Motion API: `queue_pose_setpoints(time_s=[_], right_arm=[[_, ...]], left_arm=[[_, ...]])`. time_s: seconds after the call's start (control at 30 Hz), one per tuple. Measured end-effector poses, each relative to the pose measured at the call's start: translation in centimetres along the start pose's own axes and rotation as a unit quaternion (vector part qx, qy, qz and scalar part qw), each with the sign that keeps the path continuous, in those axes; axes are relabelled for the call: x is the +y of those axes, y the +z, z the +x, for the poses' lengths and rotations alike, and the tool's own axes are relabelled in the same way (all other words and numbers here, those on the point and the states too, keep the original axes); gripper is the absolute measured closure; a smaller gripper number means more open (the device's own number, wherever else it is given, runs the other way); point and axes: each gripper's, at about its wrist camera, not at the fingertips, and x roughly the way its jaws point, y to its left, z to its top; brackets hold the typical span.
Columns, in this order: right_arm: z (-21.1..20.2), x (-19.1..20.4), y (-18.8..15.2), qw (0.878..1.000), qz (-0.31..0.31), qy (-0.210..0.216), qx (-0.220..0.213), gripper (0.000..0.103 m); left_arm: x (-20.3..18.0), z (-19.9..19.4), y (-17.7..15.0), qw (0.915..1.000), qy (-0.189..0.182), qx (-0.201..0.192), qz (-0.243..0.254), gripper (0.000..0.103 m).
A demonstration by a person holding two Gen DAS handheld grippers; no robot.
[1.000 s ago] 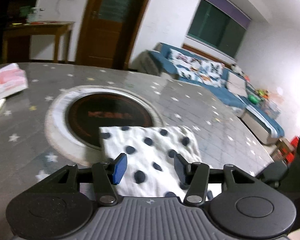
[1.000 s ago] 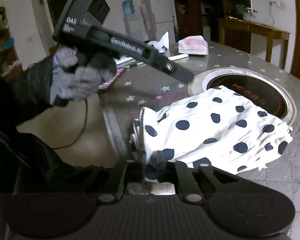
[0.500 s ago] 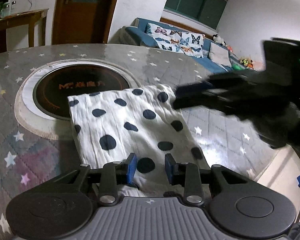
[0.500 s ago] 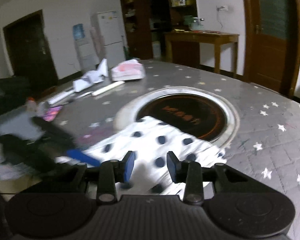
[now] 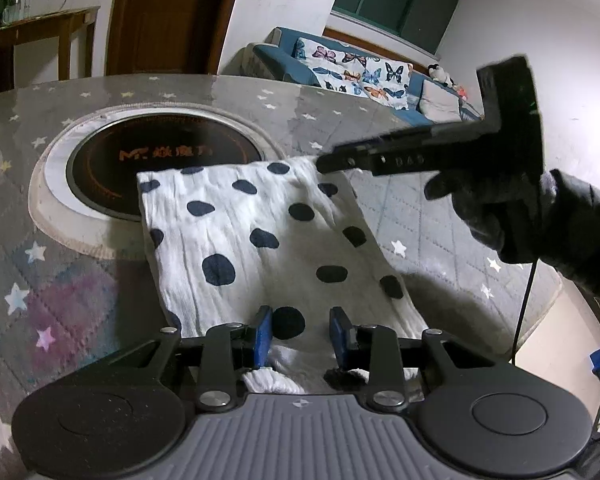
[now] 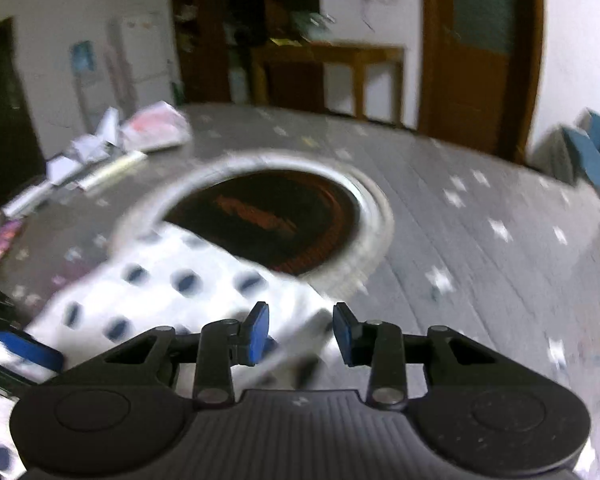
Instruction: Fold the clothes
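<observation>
Left wrist view showed the right hand-held gripper (image 5: 320, 165) newly arrived at the dotted cloth's (image 5: 256, 236) far corner, jaws parted like the left hand-held gripper's (image 5: 300, 336); another fold looked imminent.

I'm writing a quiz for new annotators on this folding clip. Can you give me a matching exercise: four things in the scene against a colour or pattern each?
Things:
1. folded cloth
2. sofa cushion
3. table cover
4. gripper pads

Colour or pattern:
A. blue
B. grey with stars
C. white with dark dots
D. butterfly print

Pairs: 1-C, 2-D, 3-B, 4-A
</observation>
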Motion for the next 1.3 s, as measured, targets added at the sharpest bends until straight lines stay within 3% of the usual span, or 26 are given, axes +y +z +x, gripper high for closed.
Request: queue_pose_setpoints(time_s=[0.1,0.23,0.37,0.6,0.77,0.83,0.97,1.3], right_arm=[[0.9,2.5,1.9,0.998,-0.036,0.048,-0.004,0.068],[4.2,5.6,2.7,0.991,-0.084,0.101,0.027,0.066],[7.6,7.9,2.6,0.985,-0.119,0.114,0.056,0.066],[10.0,6.5,3.1,0.990,-0.085,0.096,0.052,0.060],[8.0,5.4,3.6,0.993,-0.059,0.102,0.032,0.059],[6.4,5.4,3.5,0.992,-0.057,0.111,0.022,0.050],[4.3,5.8,2.1,0.991,-0.071,0.112,0.025,0.044],[4.4,4.9,-1.1,0.997,-0.038,0.057,0.026,0.029]], left_arm=[[-0.3,-0.3,0.2,1.0000,0.003,-0.004,0.002,0.069],[-0.3,-0.4,-0.1,1.0000,0.005,-0.003,-0.006,0.068],[0.1,-0.1,-0.3,0.9999,0.003,0.001,-0.014,0.068],[0.5,0.2,-0.7,0.9996,-0.004,0.001,-0.027,0.068],[0.9,0.1,-1.0,0.9992,-0.015,-0.004,-0.038,0.066],[1.1,0.1,-1.0,0.9989,-0.022,-0.006,-0.042,0.065],[1.4,0.2,-1.2,0.9982,-0.034,-0.011,-0.048,0.062],[2.2,0.4,-1.5,0.9968,-0.058,-0.020,-0.051,0.060]])
